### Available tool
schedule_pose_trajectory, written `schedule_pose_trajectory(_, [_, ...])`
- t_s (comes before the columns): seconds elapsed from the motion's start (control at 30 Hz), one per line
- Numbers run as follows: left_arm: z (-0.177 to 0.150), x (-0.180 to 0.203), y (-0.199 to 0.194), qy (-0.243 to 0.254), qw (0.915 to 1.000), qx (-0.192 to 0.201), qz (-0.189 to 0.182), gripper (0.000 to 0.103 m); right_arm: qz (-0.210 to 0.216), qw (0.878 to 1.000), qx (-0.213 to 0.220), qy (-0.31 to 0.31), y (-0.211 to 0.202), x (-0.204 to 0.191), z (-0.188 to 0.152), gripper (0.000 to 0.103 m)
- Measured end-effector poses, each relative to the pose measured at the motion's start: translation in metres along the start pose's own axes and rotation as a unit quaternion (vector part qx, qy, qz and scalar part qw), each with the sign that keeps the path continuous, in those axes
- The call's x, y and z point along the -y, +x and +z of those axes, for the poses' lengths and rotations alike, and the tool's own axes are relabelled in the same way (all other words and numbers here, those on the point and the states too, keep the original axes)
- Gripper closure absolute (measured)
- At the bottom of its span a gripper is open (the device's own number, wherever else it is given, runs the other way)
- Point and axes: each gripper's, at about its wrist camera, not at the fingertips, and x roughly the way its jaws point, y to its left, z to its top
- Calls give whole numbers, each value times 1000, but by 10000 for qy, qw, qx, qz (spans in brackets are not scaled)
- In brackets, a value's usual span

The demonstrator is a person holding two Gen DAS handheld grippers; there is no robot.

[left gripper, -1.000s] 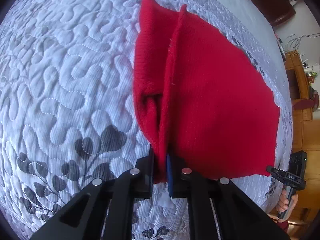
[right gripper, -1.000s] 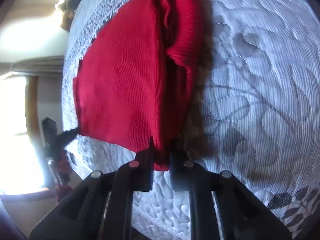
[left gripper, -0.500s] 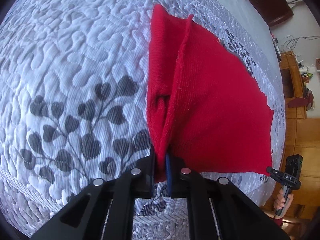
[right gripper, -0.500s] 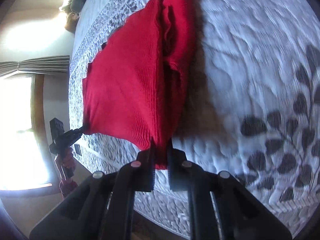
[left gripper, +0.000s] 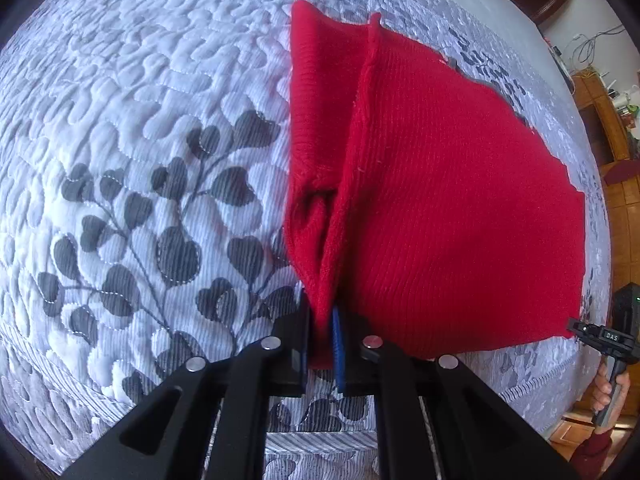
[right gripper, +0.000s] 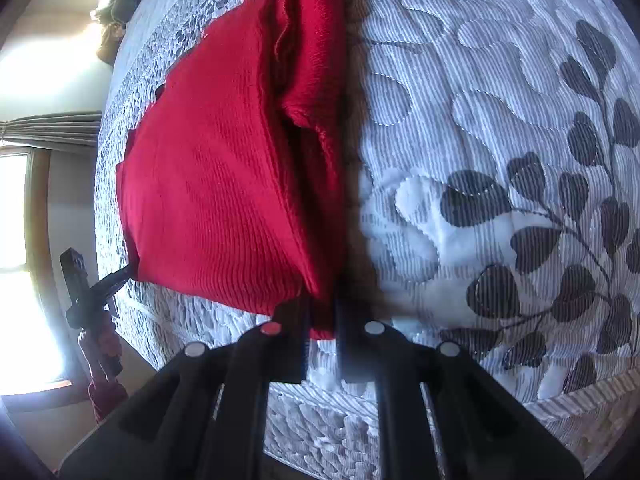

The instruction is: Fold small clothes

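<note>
Two grippers, left gripper (left gripper: 320, 340) and right gripper (right gripper: 320, 328), are each pinched tight on a near corner of the red knit garment (left gripper: 440, 200), stretching that edge taut above the quilted bed (left gripper: 140, 120), presumably so it'll fold over cleanly.

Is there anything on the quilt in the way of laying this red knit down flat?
Nothing visible: both grippers, left and right, are shut on the red knit, and the quilt around it shows only its leaf print.
</note>
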Motion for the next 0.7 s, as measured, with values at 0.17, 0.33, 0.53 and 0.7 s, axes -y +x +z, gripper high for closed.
schedule_pose_trajectory(0.17, [-13, -5, -18, 1, 10000, 31, -84, 93, 91, 9999, 107, -40, -17, -3, -10, 95])
schedule_pose_trajectory(0.33, [-33, -7, -31, 8, 9998, -57, -180, 94, 8, 9997, 121, -191, -34, -8, -26, 95])
schedule_pose_trajectory(0.53, [-57, -11, -28, -47, 9996, -181, -203, 93, 4, 10000, -37, 47, -23, 8, -49, 95])
schedule_pose_trajectory(0.7, [-53, 4, -19, 62, 9998, -142, 84, 91, 161, 9982, -22, 581, -10, 22, -46, 95])
